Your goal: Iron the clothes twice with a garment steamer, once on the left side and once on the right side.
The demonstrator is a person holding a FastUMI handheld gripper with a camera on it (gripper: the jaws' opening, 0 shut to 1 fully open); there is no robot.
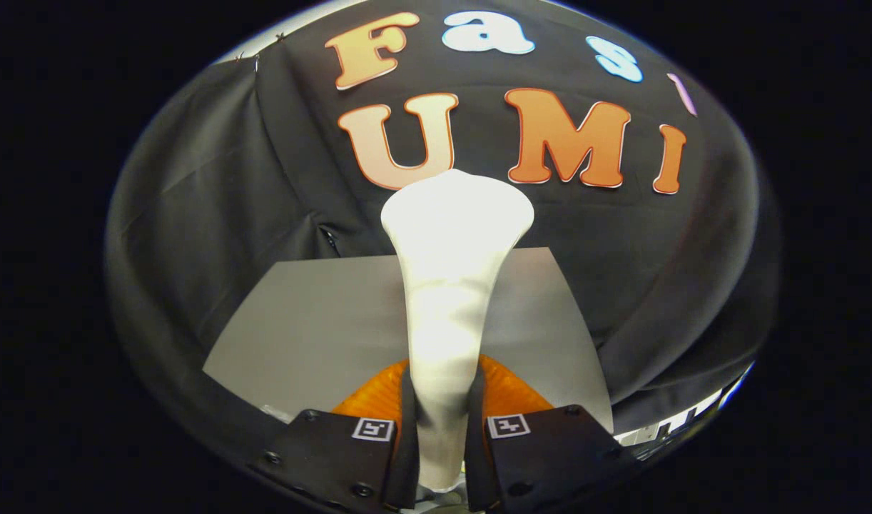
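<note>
The steamer (450, 285) is sitting upright between the two fingers of the gripper (443, 428), its pale handle running up from between them and widening into a broad head that is standing out ahead against the black cloth wall (193, 214). Both fingers are pressing on the narrow lower part of the handle, one on each side, so the tongs are clamped on it. A grey board (315, 328) is lying just beyond the fingers, behind and below the steamer. The clothes to be ironed are not something I can pick out here; the dark cloth beyond the board looks like the booth's wall, not a garment.

Several things could be going wrong from here, as I judge it. The handle is tapering toward the grip and looks smooth, so the steamer may be sliding or twisting between the fingers once its head is dragging on fabric; the heavy, wide head sitting far ahead of the fingers is adding leverage to that. If the head is tilting, one pass may be missing part of the cloth. With the head blocking much of what is lying ahead, the left and right passes may be overlapping or leaving a strip untouched.
</note>
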